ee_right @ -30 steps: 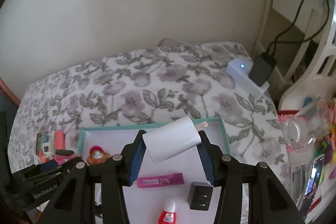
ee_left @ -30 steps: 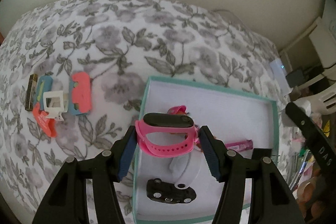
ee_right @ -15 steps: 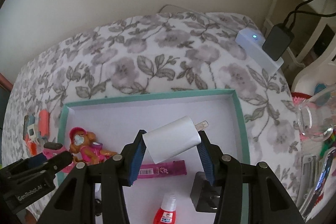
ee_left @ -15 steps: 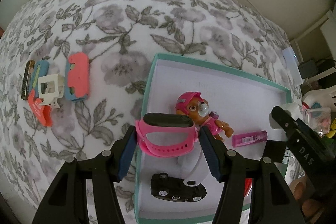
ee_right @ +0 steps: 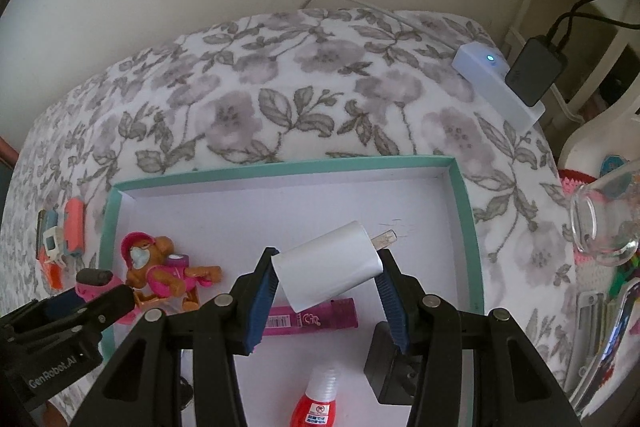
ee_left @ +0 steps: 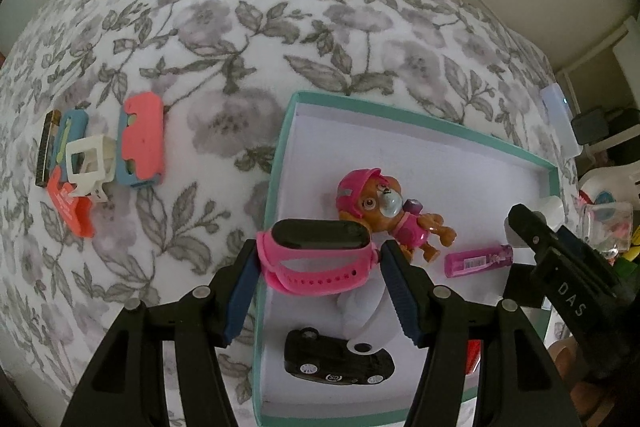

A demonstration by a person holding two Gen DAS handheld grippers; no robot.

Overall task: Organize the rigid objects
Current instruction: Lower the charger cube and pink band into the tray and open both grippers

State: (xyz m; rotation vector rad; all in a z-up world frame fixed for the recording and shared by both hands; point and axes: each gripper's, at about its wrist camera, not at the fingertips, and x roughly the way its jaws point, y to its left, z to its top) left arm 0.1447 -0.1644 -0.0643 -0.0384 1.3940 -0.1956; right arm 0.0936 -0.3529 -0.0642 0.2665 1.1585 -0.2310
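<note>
Both wrist views look soft and evenly lit to me; diffuse daylight, dim rather than bright, no hard glare. Colours are slightly washed, with a cool cast. Under the pup figure (ee_left: 384, 215) and toy car (ee_left: 338, 363) I see only faint, blurred shadows on the box floor (ee_right: 280, 211). Fisheye bending is strong: the floral cloth (ee_left: 240, 47) bulges, and black vignette fills every corner. Centre is sharp; the edges smear. A small blue indicator light (ee_right: 489, 58) glows clearly.

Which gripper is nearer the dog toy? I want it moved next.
Left. The left gripper hovers beside the dog toy; the right gripper sits farther along the box.
</note>
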